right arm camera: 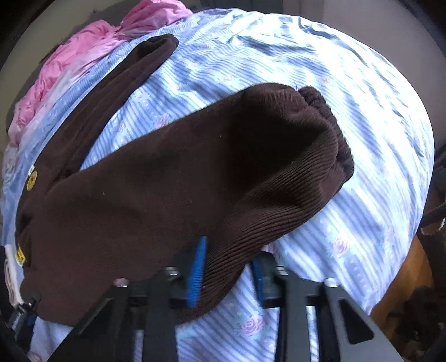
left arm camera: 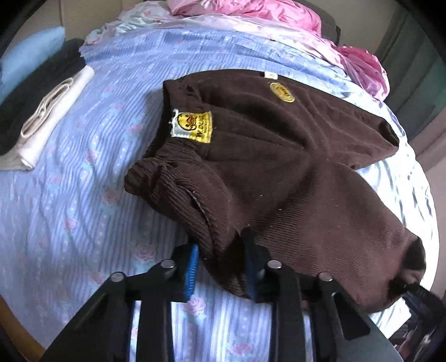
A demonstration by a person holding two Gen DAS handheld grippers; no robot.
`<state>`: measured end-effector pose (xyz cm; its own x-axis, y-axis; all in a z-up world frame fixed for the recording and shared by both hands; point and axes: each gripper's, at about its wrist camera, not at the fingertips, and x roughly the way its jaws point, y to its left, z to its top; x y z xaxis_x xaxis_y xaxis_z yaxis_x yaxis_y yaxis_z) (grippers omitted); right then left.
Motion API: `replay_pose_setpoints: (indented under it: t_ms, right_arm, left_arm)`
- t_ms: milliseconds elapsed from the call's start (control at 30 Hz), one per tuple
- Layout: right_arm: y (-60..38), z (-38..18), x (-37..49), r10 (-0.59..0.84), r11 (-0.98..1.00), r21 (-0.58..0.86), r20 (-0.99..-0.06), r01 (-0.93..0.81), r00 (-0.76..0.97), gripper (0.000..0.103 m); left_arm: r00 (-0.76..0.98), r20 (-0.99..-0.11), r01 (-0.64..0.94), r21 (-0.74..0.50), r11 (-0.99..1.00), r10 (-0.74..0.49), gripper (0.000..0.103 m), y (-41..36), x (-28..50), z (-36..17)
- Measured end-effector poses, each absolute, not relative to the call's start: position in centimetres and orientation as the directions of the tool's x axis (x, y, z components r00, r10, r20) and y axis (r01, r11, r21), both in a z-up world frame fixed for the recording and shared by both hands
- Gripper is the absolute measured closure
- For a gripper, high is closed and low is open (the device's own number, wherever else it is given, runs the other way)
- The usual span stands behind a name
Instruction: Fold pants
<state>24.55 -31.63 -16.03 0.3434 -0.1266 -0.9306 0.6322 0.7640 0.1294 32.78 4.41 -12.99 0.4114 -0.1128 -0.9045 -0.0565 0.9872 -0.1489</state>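
Left wrist view: yellow duck label (left arm camera: pixel 191 126) on brown pants (left arm camera: pixel 278 167), lettering unreadable.

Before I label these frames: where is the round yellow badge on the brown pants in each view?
Left wrist view: round yellow badge upper centre-right, near the white tag.
Right wrist view: badge at far left edge, mid-height.
Shared landmark: the pink quilt beyond the brown pants.

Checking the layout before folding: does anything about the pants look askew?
Yes. The brown ribbed-knit pants lie with legs splayed apart on the blue striped floral bedsheet, and the waistband is bunched, its yellow label flipped outward.
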Motion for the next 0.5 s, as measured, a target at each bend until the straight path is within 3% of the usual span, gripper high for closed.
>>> replay_pose_setpoints:
  t_ms: [133,500]
  right_arm:
    - [-31.7,-13.2,25.9,-0.128,0.789,0.112,-0.932,0.605,0.339,0.084]
    - [-32.0,-3.0,30.5,-0.143,0.835,0.099,-0.911,0.541,0.388,0.085]
  left_arm:
    - [0.386,-0.916,-0.063,-0.150,0.987,-0.114,0.080,4.2,33.5,-10.9]
    - [0.383,-0.917,-0.106,-0.163,0.981,-0.111,0.082,4.1,37.7,-3.6]
